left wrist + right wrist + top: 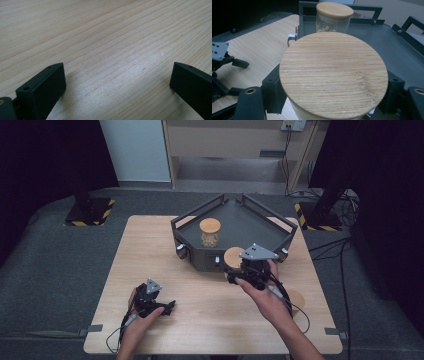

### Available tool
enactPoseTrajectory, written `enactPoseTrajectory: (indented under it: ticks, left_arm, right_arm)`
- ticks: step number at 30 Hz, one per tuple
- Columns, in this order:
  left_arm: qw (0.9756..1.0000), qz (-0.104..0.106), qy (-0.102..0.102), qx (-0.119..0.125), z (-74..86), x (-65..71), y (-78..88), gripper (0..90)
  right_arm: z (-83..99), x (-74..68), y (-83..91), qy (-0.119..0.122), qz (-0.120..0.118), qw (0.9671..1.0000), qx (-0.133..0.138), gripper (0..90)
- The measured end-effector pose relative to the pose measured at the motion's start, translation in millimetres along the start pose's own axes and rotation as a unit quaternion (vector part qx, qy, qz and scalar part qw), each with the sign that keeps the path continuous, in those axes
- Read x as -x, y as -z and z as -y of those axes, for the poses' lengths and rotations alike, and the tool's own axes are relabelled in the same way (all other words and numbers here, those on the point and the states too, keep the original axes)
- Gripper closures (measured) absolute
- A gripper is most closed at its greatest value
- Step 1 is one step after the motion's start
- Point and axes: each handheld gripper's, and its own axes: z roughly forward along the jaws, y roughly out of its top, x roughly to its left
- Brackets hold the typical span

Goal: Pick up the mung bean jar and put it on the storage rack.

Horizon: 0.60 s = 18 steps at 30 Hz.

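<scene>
Two bamboo-lidded glass jars are in play. The right gripper [239,272] is clamped on the nearer jar [333,75], held upright just outside the front wall of the dark grey tray [260,227]. The tray floor lies straight ahead beyond that wall, where the second jar [210,232] stands. The left gripper [162,307], jaws spread and empty over the bare wooden table [105,37], sits well off from the tray.

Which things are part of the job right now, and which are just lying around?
Part of the job:
- held jar, gripped by the right gripper
- grey tray
- jar in the tray

Lying about:
- left gripper, jaws open, resting on the table
- wooden lid
</scene>
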Motion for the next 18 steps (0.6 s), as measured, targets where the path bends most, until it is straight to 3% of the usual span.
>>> enactPoseTrajectory:
  ticks: [18]
  left_arm:
    - [1.0000, 0.003, -0.003, -0.001, -0.7, -1.9, -0.3, 0.0]
  right_arm:
    - [-21.1, 6.5, -4.4, 0.000, 0.019, 0.9998, -0.001, 25.6]
